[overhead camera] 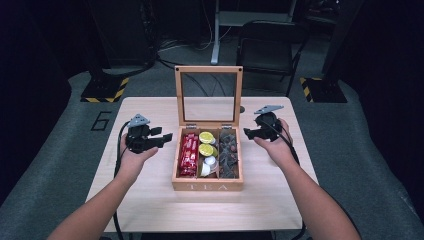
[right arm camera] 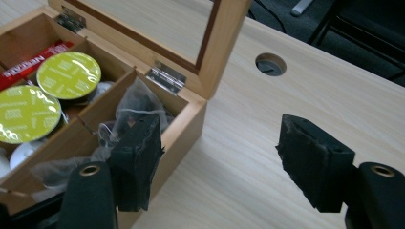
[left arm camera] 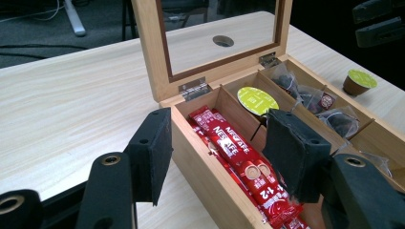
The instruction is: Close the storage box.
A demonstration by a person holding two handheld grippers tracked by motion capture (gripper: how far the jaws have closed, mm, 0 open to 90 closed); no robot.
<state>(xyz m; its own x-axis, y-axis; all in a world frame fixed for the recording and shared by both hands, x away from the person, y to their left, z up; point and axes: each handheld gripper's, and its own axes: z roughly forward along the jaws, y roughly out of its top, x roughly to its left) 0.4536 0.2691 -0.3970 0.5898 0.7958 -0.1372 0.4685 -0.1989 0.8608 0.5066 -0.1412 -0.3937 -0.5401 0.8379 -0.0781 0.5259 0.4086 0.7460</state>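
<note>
Both hand-held grippers hang released either side of the open tea box point(overhead camera: 207, 186), left hand-held gripper point(overhead camera: 159, 139) nearest the Nescafé sticks point(overhead camera: 188, 155) lying lengthwise front-to-back, right hand-held gripper point(overhead camera: 250, 132) beside the tea bags point(overhead camera: 229, 152).

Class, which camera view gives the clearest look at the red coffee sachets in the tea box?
The left gripper view: the red coffee sachets lie close, their printing readable. The high view shows them small in the left compartment; the right gripper view catches a sliver at its edge.

Wooden tea box point(overhead camera: 207, 186) sits between my left claw point(overhead camera: 167, 136) and right claw point(overhead camera: 247, 133), lid point(overhead camera: 178, 95) upright. Red sachets point(overhead camera: 188, 154) fill the compartment nearest the left claw. I note green-lidded capsules point(overhead camera: 206, 143) in the middle and tea bags point(overhead camera: 229, 150) nearest the right claw.
</note>
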